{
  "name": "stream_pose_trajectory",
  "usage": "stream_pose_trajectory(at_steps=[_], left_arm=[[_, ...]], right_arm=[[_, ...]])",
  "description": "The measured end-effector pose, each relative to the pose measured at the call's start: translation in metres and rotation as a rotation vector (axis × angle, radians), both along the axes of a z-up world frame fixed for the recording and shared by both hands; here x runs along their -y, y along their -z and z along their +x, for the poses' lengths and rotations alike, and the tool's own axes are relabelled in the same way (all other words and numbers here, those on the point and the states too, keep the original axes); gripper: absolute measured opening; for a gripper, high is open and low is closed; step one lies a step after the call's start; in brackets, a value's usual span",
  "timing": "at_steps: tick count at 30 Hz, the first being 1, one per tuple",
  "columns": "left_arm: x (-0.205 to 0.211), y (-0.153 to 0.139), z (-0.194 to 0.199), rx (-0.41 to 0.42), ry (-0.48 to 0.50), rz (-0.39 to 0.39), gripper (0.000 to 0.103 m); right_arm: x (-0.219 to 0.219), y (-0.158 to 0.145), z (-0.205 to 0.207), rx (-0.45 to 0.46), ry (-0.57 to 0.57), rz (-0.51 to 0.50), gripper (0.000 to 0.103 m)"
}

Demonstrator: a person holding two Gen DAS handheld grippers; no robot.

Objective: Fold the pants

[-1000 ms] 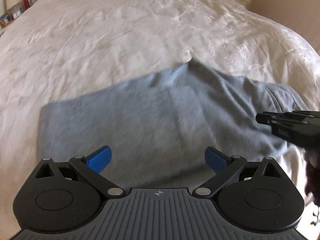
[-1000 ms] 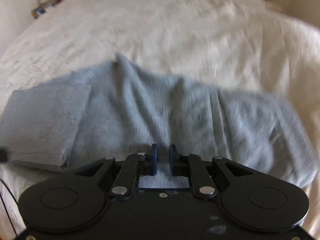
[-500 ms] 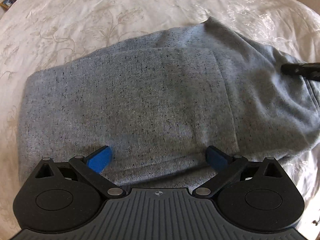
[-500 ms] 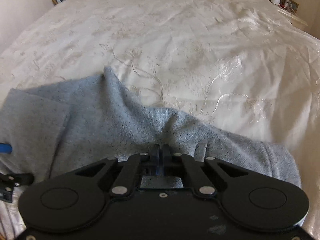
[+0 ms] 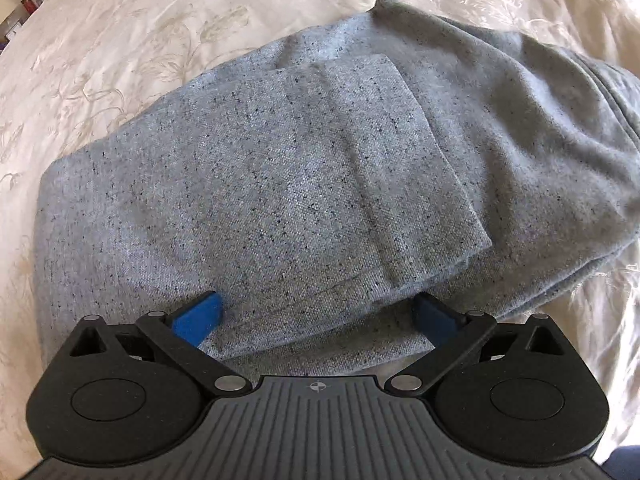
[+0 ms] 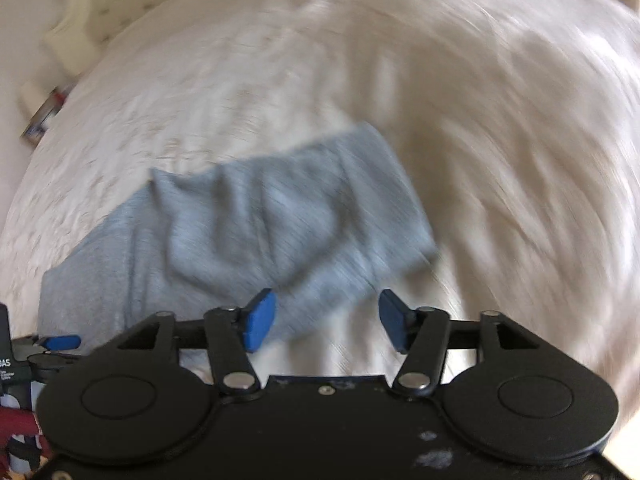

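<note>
Left wrist view: grey speckled pants (image 5: 320, 184) lie folded on a cream embroidered bedspread (image 5: 120, 40), a folded layer on top running toward 1 o'clock. The left gripper (image 5: 318, 316) hangs over the near edge, blue pads spread wide, pinching nothing.

Right wrist view, motion-blurred: the pants (image 6: 248, 220) sit at 11 o'clock; the right gripper (image 6: 326, 320) is opening, nothing between its pads.
</note>
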State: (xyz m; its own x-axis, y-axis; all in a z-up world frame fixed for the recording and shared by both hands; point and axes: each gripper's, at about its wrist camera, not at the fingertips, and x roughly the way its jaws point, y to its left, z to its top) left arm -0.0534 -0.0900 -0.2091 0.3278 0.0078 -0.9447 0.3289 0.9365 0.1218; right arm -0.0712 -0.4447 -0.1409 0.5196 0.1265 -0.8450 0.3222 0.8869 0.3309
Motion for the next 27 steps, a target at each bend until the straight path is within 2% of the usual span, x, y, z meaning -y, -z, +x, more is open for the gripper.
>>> stream_pose_trajectory(at_steps=[2, 5, 10, 12, 15, 16, 17, 18, 19, 21, 23, 27], left_arm=[[0.001, 0.001, 0.004, -0.009, 0.002, 0.004, 0.103], [0.003, 0.002, 0.009, -0.021, -0.002, 0.004, 0.103], [0.001, 0.004, 0.008, -0.020, -0.003, 0.012, 0.103], [0.002, 0.004, 0.007, -0.019, -0.005, 0.010, 0.103], [-0.002, -0.005, 0.006, -0.024, -0.007, -0.015, 0.102], [-0.005, -0.010, 0.006, -0.028, -0.013, -0.033, 0.102], [-0.007, -0.017, 0.005, -0.028, -0.020, -0.059, 0.102], [-0.009, -0.023, 0.003, -0.022, -0.027, -0.085, 0.102], [-0.011, -0.032, 0.001, -0.005, -0.036, -0.116, 0.102], [-0.015, -0.050, 0.000, 0.042, -0.055, -0.183, 0.102], [-0.015, -0.061, 0.005, 0.081, -0.077, -0.212, 0.102], [-0.006, -0.061, 0.034, 0.135, -0.096, -0.182, 0.102]], right_arm=[[0.010, 0.011, -0.002, 0.000, 0.061, 0.062, 0.067], [0.019, 0.026, 0.008, 0.026, 0.129, 0.163, 0.075], [0.024, 0.043, 0.036, 0.040, 0.159, 0.223, 0.081], [0.026, 0.051, 0.046, 0.040, 0.182, 0.246, 0.088], [0.033, 0.059, 0.052, 0.043, 0.241, 0.296, 0.087], [0.033, 0.060, 0.054, 0.046, 0.248, 0.307, 0.083], [0.033, 0.061, 0.057, 0.042, 0.243, 0.310, 0.065], [0.034, 0.061, 0.059, 0.039, 0.229, 0.318, 0.040], [0.036, 0.061, 0.061, 0.039, 0.212, 0.341, 0.034], [0.038, 0.054, 0.066, 0.044, 0.169, 0.338, 0.027], [0.037, 0.039, 0.070, 0.060, 0.100, 0.290, 0.026], [0.029, 0.016, 0.078, 0.091, 0.018, 0.242, 0.026]])
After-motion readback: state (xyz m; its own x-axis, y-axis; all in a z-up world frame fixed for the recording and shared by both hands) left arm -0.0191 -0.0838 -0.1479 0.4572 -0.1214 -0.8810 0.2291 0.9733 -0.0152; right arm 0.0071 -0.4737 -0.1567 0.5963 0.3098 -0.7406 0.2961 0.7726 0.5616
